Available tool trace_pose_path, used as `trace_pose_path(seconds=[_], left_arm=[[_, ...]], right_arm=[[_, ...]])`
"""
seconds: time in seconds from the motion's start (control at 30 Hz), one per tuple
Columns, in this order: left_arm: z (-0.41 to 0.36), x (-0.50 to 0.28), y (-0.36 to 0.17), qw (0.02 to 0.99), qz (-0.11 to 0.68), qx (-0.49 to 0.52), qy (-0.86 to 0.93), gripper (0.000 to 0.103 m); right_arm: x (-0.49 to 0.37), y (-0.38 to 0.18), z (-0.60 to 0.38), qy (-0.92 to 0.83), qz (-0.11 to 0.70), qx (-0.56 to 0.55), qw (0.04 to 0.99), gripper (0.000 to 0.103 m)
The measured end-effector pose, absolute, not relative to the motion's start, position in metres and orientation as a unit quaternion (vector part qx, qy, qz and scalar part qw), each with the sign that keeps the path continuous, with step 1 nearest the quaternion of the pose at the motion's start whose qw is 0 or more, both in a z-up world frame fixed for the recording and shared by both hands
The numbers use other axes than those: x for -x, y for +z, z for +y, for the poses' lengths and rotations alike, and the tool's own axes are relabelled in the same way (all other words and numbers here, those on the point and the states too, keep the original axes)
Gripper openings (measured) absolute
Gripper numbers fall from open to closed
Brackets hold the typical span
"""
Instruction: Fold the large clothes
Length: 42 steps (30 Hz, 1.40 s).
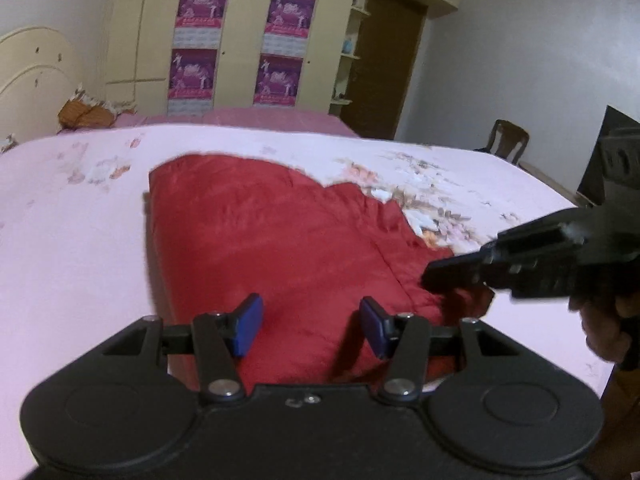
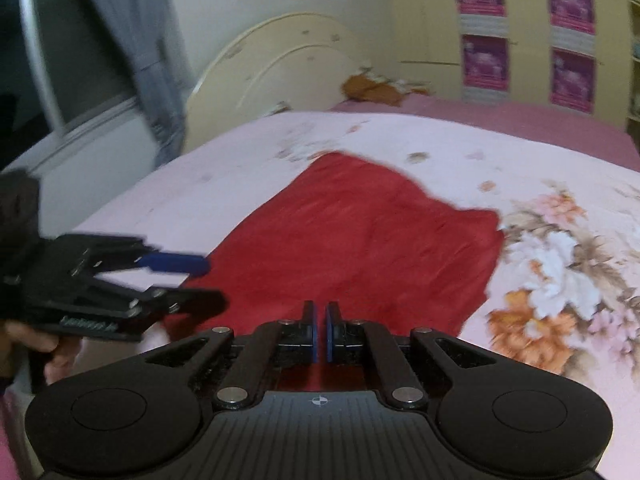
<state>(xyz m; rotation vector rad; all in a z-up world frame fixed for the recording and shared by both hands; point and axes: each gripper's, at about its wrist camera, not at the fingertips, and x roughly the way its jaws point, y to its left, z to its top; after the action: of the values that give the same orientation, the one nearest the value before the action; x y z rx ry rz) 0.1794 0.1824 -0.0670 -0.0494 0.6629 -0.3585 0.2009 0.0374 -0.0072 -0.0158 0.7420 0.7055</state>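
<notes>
Left wrist view: the left claw is spread wide, released, over the near edge of the red garment lying on the bed. Right wrist view: the right claw is clenched, nothing visibly between its pads, above the garment's near edge.

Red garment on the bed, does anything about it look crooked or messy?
Yes. The red garment lies rumpled on the floral bedsheet; its far edge is jagged and bunched on the right rather than straight.
</notes>
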Motion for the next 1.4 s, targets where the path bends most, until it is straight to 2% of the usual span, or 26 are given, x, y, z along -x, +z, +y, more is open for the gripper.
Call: trace_pose_path(seconds=[0.17,0.33,0.47,0.6,0.67,0.73,0.8,0.83,0.87,0.93,1.4], left_arm=[[0.176,-0.169,-0.087,0.929,0.341,0.0,-0.142,0.051],[0.173,-0.163,-0.084,0.931,0.339,-0.016,-0.131,0.051],[0.181,-0.141,-0.068,0.937,0.337,-0.008,-0.092,0.051],[0.182,-0.108,-0.028,0.951,0.303,0.033,-0.053,0.053],[0.175,-0.096,-0.011,0.957,0.286,0.037,-0.04,0.062],[0.166,-0.087,0.001,0.961,0.273,0.028,-0.028,0.086],[0.158,-0.077,0.009,0.966,0.256,0.024,-0.007,0.103],[0.156,-0.073,0.011,0.968,0.251,0.021,0.001,0.103],[0.153,-0.07,0.013,0.967,0.253,0.019,0.005,0.103],[0.149,-0.062,0.017,0.965,0.262,0.027,0.006,0.103],[0.113,0.009,0.028,0.961,0.275,0.019,-0.001,0.103]], right_arm=[[-0.196,-0.046,0.037,0.318,0.39,0.005,0.864,0.004],[-0.196,-0.058,0.032,0.309,0.394,-0.006,0.866,0.004],[-0.19,-0.043,0.018,0.28,0.396,-0.025,0.874,0.004],[-0.162,-0.005,-0.004,0.257,0.364,-0.051,0.894,0.004],[-0.149,0.011,-0.012,0.247,0.346,-0.063,0.903,0.004],[-0.139,0.024,-0.016,0.241,0.342,-0.067,0.906,0.004],[-0.125,0.033,-0.019,0.231,0.336,-0.07,0.91,0.005],[-0.122,0.035,-0.02,0.222,0.338,-0.071,0.912,0.035],[-0.116,0.037,-0.021,0.208,0.337,-0.072,0.916,0.099],[-0.097,0.044,-0.023,0.197,0.305,-0.062,0.93,0.102],[-0.003,0.067,-0.026,0.143,0.318,-0.047,0.936,0.102]])
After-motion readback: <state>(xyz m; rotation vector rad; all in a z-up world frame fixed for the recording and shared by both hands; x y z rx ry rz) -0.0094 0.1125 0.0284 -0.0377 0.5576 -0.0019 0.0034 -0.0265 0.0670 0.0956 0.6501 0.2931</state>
